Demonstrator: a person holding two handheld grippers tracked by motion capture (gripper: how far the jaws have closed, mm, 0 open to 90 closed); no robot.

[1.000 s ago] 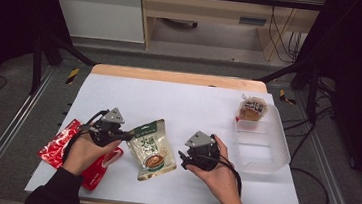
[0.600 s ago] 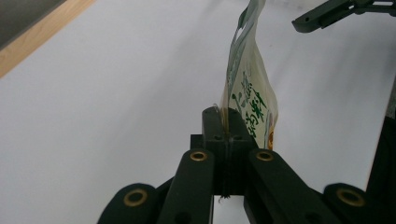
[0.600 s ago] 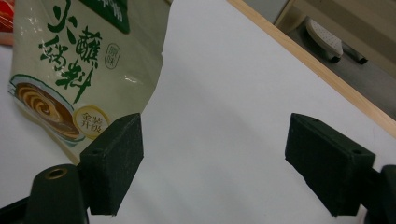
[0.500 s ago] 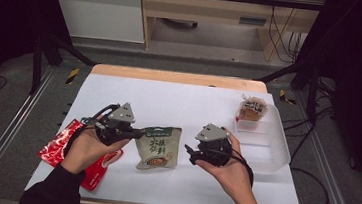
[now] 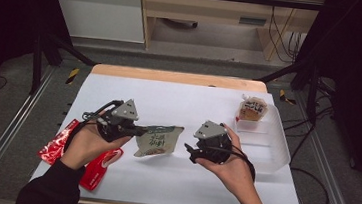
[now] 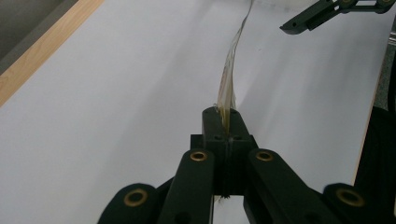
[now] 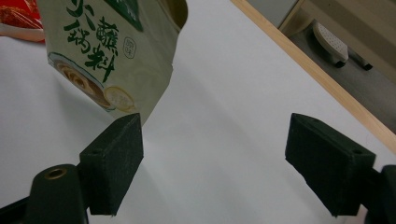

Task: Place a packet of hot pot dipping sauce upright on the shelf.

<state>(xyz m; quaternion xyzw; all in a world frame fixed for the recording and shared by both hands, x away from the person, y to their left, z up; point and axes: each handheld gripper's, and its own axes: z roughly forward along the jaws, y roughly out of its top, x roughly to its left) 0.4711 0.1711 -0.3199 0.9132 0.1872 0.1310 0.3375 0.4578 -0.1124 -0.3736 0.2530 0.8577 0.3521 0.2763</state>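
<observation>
My left gripper [image 5: 138, 129] is shut on one edge of a pale green sauce pouch [image 5: 156, 140] and holds it off the white table. In the left gripper view the pouch [image 6: 232, 70] shows edge-on, pinched in the left gripper [image 6: 225, 122]. My right gripper [image 5: 188, 150] stands open just right of the pouch. In the right gripper view the pouch [image 7: 112, 51] hangs at the upper left, close to the left finger [image 7: 114, 161] of the right gripper [image 7: 219, 158], with nothing between the jaws.
Red packets [image 5: 57, 145] lie under my left hand at the table's left edge. A clear plastic bin [image 5: 265, 145] sits at the right, with a brown snack bag [image 5: 252, 109] at its far end. The table's wooden far edge [image 5: 176, 76] runs across the back.
My left gripper has lifted the green pouch and carried it right and a little away from me. My right gripper has moved right and up, staying open beside it.
</observation>
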